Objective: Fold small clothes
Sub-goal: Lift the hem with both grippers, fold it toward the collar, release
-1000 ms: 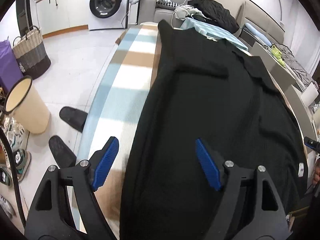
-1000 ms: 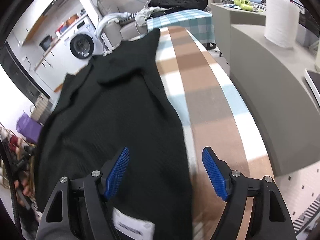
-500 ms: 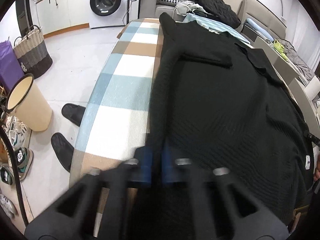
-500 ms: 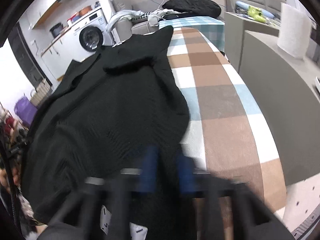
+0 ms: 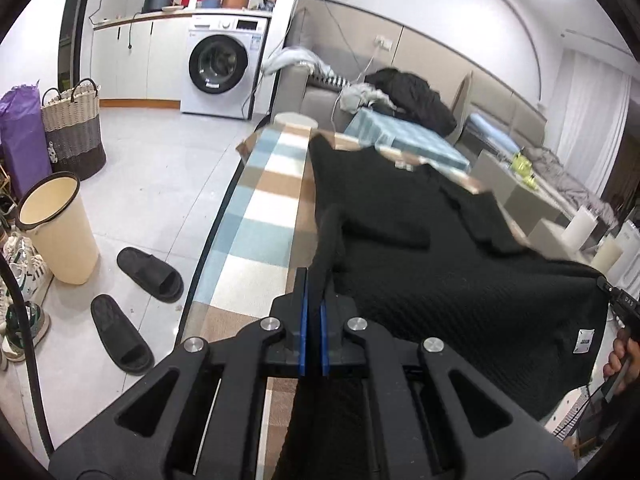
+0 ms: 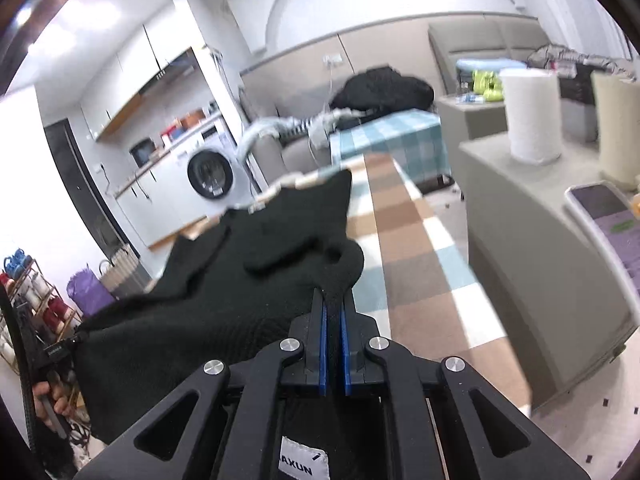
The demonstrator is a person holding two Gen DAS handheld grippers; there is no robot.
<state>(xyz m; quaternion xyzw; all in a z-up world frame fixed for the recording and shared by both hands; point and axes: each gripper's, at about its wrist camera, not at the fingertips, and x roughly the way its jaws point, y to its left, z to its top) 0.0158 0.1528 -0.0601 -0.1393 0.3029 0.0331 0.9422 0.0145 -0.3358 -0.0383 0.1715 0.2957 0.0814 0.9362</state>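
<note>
A white tag under your right claw reads "AXUN"; the small white label at the garment's hem is too small to read. The black textured knit top lies along the checked worktop, near edge lifted. Your left claw is clamped on one hem corner, your right claw on the other
</note>
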